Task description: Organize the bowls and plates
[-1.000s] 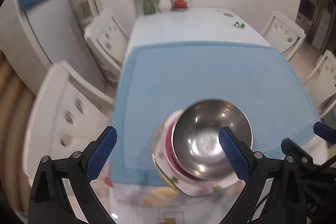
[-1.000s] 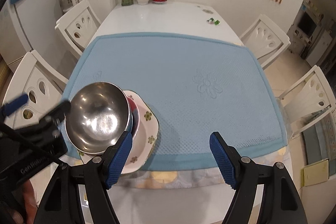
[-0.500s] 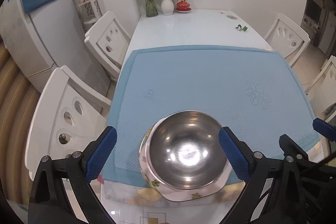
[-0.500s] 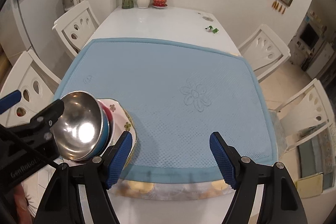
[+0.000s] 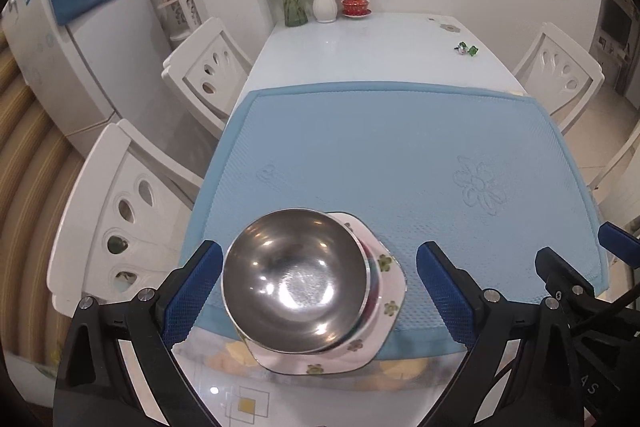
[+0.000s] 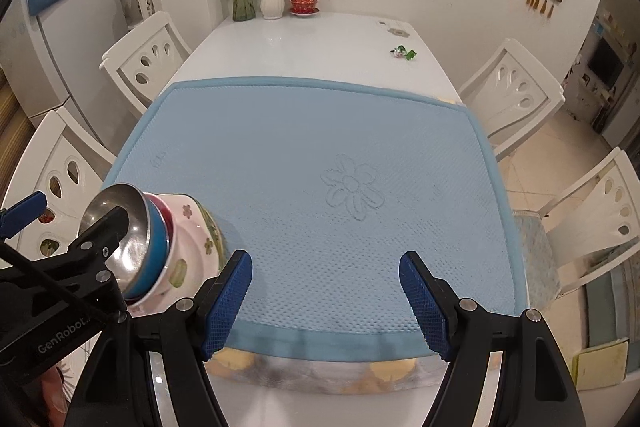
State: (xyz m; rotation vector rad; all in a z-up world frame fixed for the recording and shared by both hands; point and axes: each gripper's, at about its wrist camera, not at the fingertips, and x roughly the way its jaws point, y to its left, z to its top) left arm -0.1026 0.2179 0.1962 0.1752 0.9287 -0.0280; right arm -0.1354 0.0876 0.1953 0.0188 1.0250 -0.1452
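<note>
- Four dishes in one stack, far as I can count: a shiny steel bowl (image 5: 295, 281) on top, a blue bowl (image 6: 158, 231) under it, a sliver of a red one (image 6: 167, 217) below that, and a white plate (image 5: 382, 301) with little flower prints at the bottom.
- Steel bowl is empty, mirror-ish inside with bright light spots near the bottom.
- Plate has a wavy, squarish rim and hangs a bit over the near edge of the blue mat (image 5: 400, 155).
- Whole stack sits at the mat's near-left corner, on the white table (image 5: 360, 43).
- Left gripper (image 5: 318, 297) is spread wide with the stack between its blue pads; left pad looks right beside the bowl rim, right pad clearly apart from the plate. Not pinching anything.
- Right gripper (image 6: 326, 301) is also wide apart, hovering over bare mat to the right of the stack, nothing between its fingers.
- Far end of the table has vases (image 6: 272, 1) with flowers and a red lidded cup (image 6: 305, 3).
</note>
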